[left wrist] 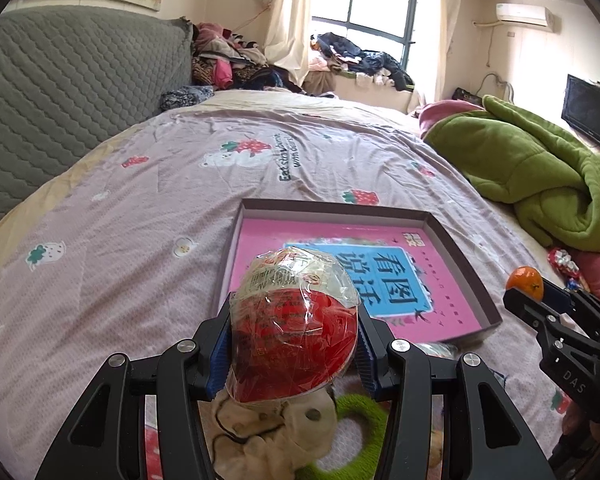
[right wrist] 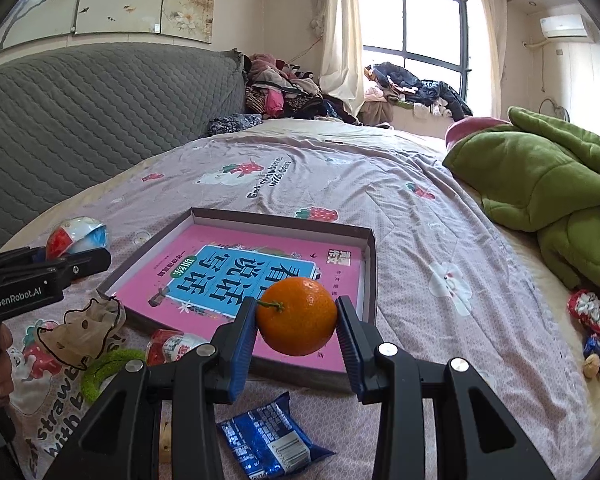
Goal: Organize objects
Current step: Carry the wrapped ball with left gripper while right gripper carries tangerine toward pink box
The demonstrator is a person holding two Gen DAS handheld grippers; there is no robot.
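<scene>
Nearest my left lens, my left gripper (left wrist: 294, 344) is clamped on a crinkly wrapped snack ball (left wrist: 294, 320); that slick film could let it squirt out if I tilt. My right gripper (right wrist: 296, 334) pinches an orange (right wrist: 297, 316) by its round sides over the near edge of the box (right wrist: 370, 264), so it may roll free. The pink book (right wrist: 240, 276) inside carries Chinese characters; the gripper bodies read "GenRobot.AI" and "DAS", the bedsheet (left wrist: 140, 220) "strawberries".

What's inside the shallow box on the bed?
The box holds a pink book with a blue title panel, lying flat. Whatever is under the book is covered. The orange hides part of the cover in the right view.
</scene>
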